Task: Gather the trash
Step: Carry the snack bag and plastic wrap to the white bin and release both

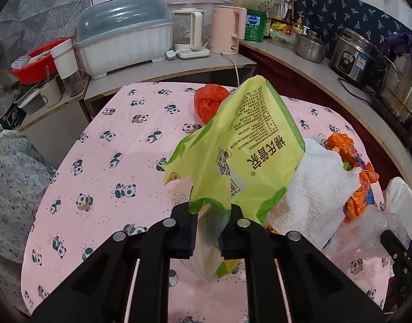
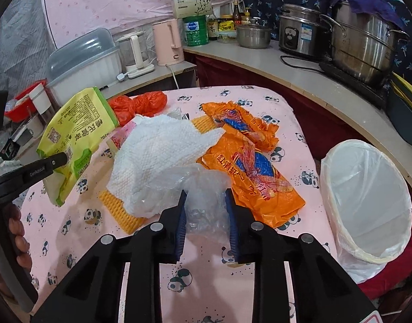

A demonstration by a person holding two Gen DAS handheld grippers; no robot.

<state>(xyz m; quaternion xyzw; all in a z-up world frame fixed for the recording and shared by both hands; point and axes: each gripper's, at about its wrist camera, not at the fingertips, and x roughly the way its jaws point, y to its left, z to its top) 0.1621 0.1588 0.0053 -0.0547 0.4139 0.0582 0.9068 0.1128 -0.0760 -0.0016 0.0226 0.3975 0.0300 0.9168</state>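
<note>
My left gripper (image 1: 212,216) is shut on the lower edge of a yellow-green printed snack bag (image 1: 249,140), which stands lifted above the pink panda tablecloth (image 1: 112,140). The right wrist view shows that bag (image 2: 74,137) at the left, held clear of the table by the left gripper (image 2: 58,160). My right gripper (image 2: 206,202) is shut on a crumpled clear plastic bag (image 2: 203,185). Just beyond it lie a white paper towel (image 2: 157,150) and an orange plastic bag (image 2: 249,167). A red plastic bag (image 2: 141,103) sits at the table's far side.
A bin with a white liner (image 2: 367,188) stands off the table's right edge. A yellow ribbed sheet (image 2: 120,212) lies under the paper towel. The counter behind holds a dish box (image 1: 122,45), kettles (image 1: 227,29) and steel pots (image 2: 364,43). A hand (image 2: 17,231) shows at the left.
</note>
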